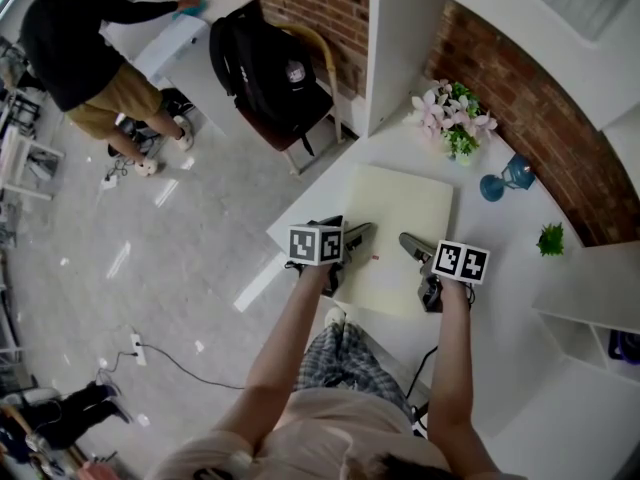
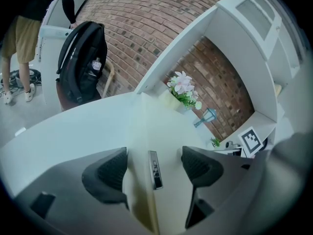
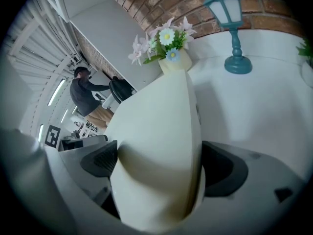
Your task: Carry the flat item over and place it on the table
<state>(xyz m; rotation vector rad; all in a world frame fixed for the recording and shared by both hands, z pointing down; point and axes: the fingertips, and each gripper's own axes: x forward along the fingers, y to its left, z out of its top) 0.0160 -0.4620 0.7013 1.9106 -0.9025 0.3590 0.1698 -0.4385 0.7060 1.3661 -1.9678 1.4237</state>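
A cream flat item (image 1: 400, 218) lies on the white table (image 1: 500, 298), its left edge close to the table's edge. My left gripper (image 1: 358, 236) is at that left edge. In the left gripper view the item (image 2: 161, 126) runs edge-on between the jaws, which stand wide apart, so the left gripper (image 2: 154, 168) is open. My right gripper (image 1: 410, 243) is at the item's near right part. In the right gripper view the item (image 3: 161, 126) bulges up and fills the gap of the right gripper (image 3: 159, 165), whose jaws also stand wide, open.
At the back of the table stand a flower pot (image 1: 455, 118), a teal lantern (image 1: 505, 178) and a small green plant (image 1: 550, 238). A white shelf (image 1: 590, 288) is at right. Left of the table, a chair carries a black backpack (image 1: 270, 68); a person (image 1: 80, 48) bends over a far table.
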